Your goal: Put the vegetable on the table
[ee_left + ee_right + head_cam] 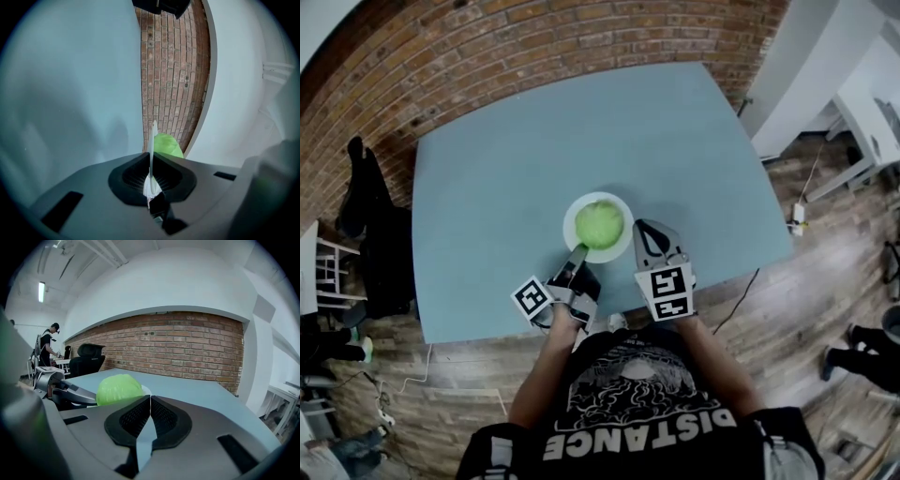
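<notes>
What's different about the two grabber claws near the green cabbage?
The left gripper pinches the white plate at its rim; the right gripper pinches nothing. The left gripper is rolled sideways; the right gripper sits level beside the plate. Both have jaws together near the cabbage.

Pale green cabbage (600,223), white plate (570,225), blue-grey table (534,141), red brick wall (534,56).

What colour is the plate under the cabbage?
White; the plate shows best in the head view.

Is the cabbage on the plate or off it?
On it: the head view shows the cabbage inside the plate rim.
</notes>
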Tool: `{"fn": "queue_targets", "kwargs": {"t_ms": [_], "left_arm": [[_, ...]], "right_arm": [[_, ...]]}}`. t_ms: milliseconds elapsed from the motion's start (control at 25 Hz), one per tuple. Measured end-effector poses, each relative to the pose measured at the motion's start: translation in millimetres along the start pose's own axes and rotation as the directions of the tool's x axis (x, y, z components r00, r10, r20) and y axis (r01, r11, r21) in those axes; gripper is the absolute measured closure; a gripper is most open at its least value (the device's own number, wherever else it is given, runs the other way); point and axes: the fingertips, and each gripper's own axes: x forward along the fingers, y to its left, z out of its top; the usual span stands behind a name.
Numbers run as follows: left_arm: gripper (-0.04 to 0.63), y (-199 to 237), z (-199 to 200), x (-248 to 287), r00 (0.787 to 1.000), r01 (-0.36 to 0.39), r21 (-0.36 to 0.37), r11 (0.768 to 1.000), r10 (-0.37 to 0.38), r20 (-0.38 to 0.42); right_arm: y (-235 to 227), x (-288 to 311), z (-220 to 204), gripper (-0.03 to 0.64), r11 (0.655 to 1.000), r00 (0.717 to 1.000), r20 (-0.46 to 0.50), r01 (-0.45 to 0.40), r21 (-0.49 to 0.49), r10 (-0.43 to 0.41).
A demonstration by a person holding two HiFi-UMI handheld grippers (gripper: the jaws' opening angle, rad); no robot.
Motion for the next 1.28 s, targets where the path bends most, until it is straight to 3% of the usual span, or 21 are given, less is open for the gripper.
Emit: {"fn": "queue_targets", "kwargs": {"t_ms": [680,1280], "left_arm": [[0.579,47.3,5.2,-10.5,0.987,-0.159,0.038,0.987,0.159,-0.024],[0.572,75.7,15.0,-2.5,0.958,-0.279,0.061,0.958,0.282,-0.043]], "right_arm": [[14.7,21.1,-14.5,0.607,1.0,0.999,-0.022,-0.027,-0.007,0.027],[22.7,27.6,-18.8,0.607,0.999,0.998,-0.044,-0.034,-0.016,0.034]]}}
